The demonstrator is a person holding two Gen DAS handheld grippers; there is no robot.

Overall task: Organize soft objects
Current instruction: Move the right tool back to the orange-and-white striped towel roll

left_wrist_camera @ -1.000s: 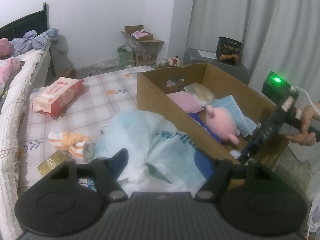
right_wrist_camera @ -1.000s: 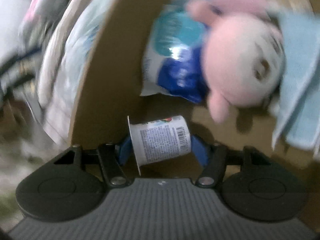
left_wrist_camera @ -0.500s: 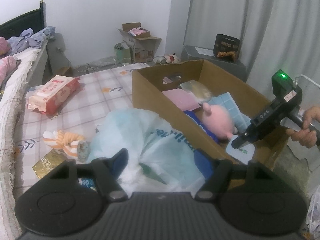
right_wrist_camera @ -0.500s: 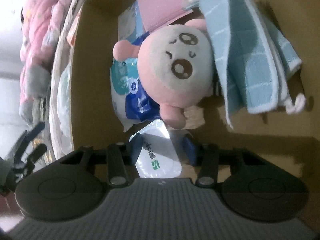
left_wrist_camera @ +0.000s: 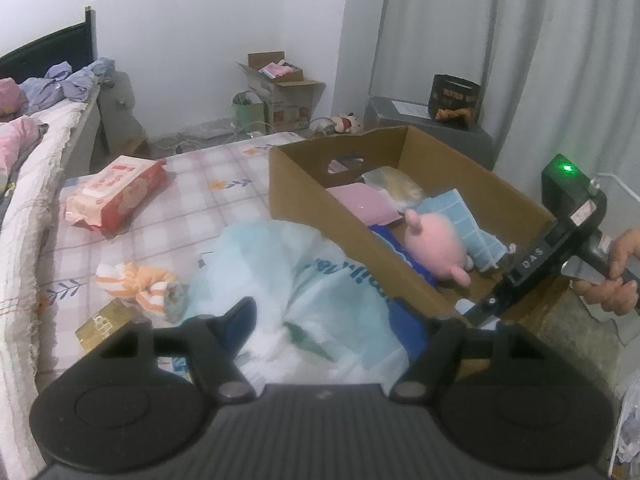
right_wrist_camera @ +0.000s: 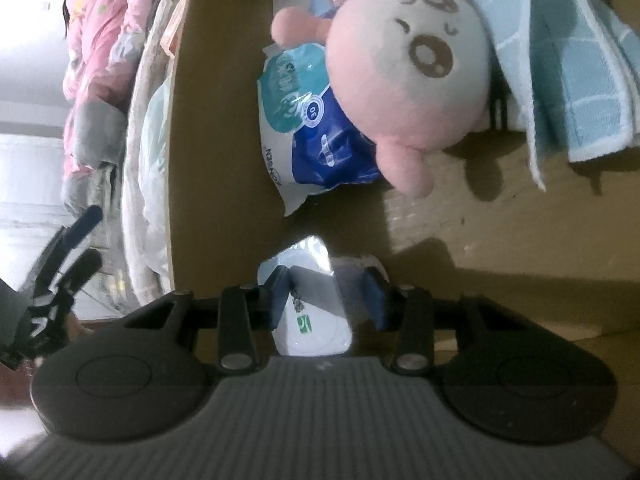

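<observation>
Right gripper [right_wrist_camera: 329, 295] inside cardboard box [right_wrist_camera: 500, 248], jaws clenched on white cup [right_wrist_camera: 312, 316], pink plush [right_wrist_camera: 408, 76] beyond, left gripper [left_wrist_camera: 326, 322] jaws released over pale blue bag [left_wrist_camera: 280, 272] on bed [left_wrist_camera: 168, 216]

Brown cardboard box [left_wrist_camera: 308, 200] holds a pink plush toy [right_wrist_camera: 408, 76] with a pale cream face and dark brown eyes, a sky-blue towel [right_wrist_camera: 568, 68] gridded in white lines, a flat pink pad [left_wrist_camera: 362, 202], and a wipes pack [right_wrist_camera: 312, 136] in white, teal and deep blue. Down on the bedsheet [left_wrist_camera: 192, 216], checked in pale pink and white with little orange flowers, sits a red-and-pink packet [left_wrist_camera: 116, 192], an orange-and-white striped sock bundle [left_wrist_camera: 136, 284], a gold carton [left_wrist_camera: 100, 326] and a pale aqua-and-white plastic bag [left_wrist_camera: 288, 280] with blue lettering. Black grippers with blue finger pads [right_wrist_camera: 374, 298], a white cup [right_wrist_camera: 316, 316] with a green mark, and a green light [left_wrist_camera: 567, 167] glowing.
</observation>
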